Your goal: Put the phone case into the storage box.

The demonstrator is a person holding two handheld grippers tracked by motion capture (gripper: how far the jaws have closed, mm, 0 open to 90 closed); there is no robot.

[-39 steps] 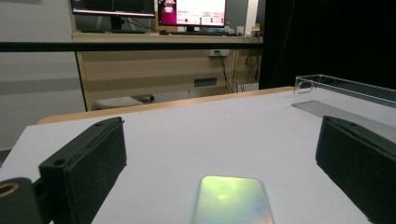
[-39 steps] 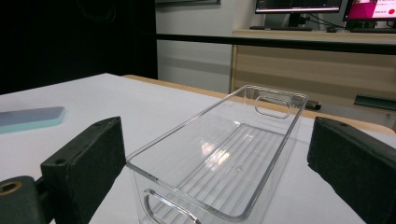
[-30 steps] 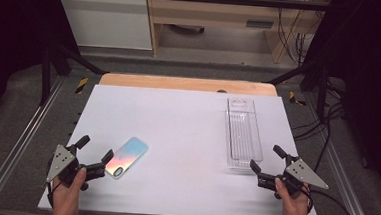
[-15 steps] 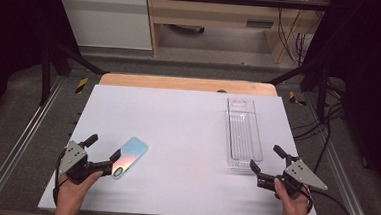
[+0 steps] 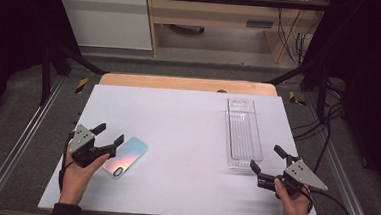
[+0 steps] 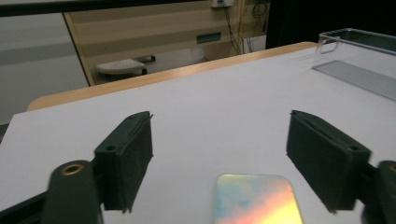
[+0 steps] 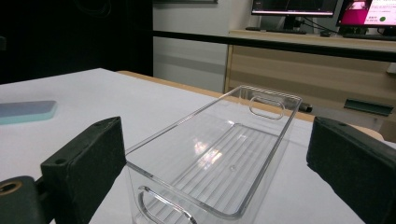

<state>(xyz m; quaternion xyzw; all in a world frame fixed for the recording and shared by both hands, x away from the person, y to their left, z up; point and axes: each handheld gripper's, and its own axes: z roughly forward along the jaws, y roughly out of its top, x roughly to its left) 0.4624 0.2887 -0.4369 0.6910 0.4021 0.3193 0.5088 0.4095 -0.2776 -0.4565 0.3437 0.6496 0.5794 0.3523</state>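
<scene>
High view: at lower left the left gripper [image 5: 112, 137] has slid in over the near end of the phone [image 5: 125, 156] since a second ago, its jaws just narrowing but not yet touching it, so a grasp looks imminent. The phone's long axis runs diagonally, toward upper right. At lower right the right gripper [image 5: 268, 160] is spread before the clear tray [image 5: 244, 136].

Left gripper view: the phone [image 6: 256, 198] lies between open jaws.

Right gripper view: the tray [image 7: 219, 154] stands between spread jaws.

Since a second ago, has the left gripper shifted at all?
Yes. In the high view the left gripper has moved rightward and away from the table's near edge, up to the phone. Its jaws have been closing; they straddle the phone's end without pressing.
</scene>
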